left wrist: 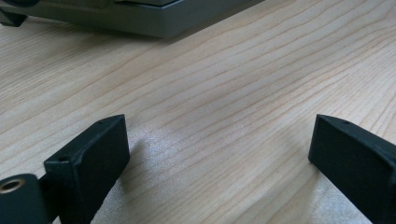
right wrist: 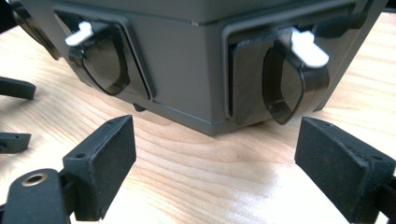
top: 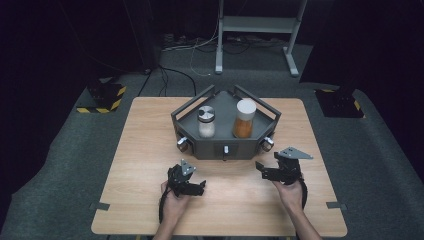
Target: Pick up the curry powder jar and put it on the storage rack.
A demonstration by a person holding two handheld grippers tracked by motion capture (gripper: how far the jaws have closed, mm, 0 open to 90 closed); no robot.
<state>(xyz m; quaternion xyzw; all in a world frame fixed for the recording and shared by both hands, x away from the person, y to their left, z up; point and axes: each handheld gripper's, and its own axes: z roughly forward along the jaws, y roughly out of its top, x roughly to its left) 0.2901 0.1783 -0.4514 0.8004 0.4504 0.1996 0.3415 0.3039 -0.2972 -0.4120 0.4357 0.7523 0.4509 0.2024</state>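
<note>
A grey angular stand (top: 225, 145) sits mid-table and holds a glass jar with a metal lid (top: 206, 122) and a taller white-lidded jar of orange stuff (top: 244, 119). My left gripper (top: 201, 187) lies low near the table's front, left of centre. Its jaws are open over bare wood (left wrist: 217, 135), with the stand's lower edge (left wrist: 140, 21) far ahead. My right gripper (top: 261, 170) hovers at the stand's front right corner, open and empty (right wrist: 215, 135). It faces two dark latches with white levers (right wrist: 293, 79) (right wrist: 98, 60), without touching either.
The wooden table (top: 150, 165) has bare room on both sides of the stand. Small knobs stick out of the stand's front faces (top: 182, 144) (top: 268, 143). The left gripper's jaw tips (right wrist: 16, 88) show at the left edge of the right gripper view. A metal frame (top: 260, 25) stands on the floor beyond.
</note>
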